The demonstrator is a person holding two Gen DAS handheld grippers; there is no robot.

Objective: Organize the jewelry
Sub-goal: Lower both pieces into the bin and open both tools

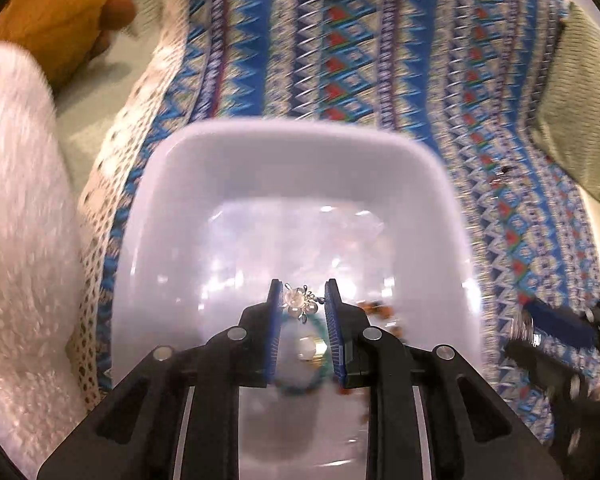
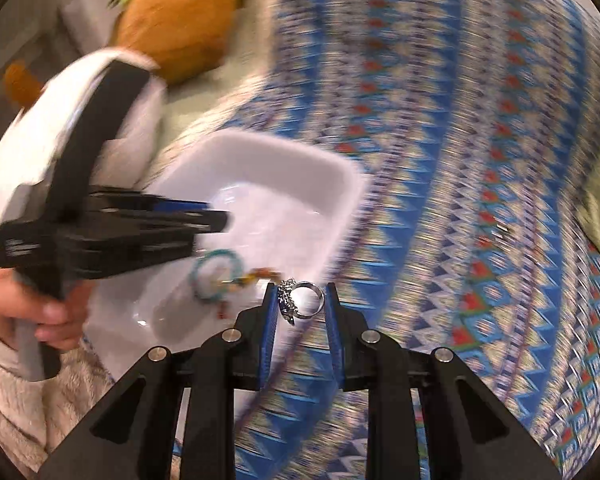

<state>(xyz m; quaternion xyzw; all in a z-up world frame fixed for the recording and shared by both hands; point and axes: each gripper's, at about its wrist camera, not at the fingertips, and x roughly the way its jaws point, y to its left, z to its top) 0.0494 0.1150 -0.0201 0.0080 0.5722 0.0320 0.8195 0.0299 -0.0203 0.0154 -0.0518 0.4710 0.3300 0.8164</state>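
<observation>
The cloth [image 1: 400,80] is woven in stripes of bright blue zigzags and triangles on beige, with small red triangles and thin dark purple lines, and its edge [image 1: 100,240] is a cream openwork lace; on it sits a plain glossy white dish [image 1: 160,216]. In the dish lie a turquoise beaded bracelet [image 2: 216,272] and amber-brown beads [image 2: 260,274], while the flower piece [image 1: 300,300] is silver with pearly white stones and the ring [image 2: 304,300] is shiny silver with a sparkling crusted top. Both grippers are black with blue pads [image 2: 269,320] and silver pins, the plush toy [image 2: 180,28] is orange-brown with a lime green band, and the fuzzy sleeve [image 1: 16,200] is off-white.
</observation>
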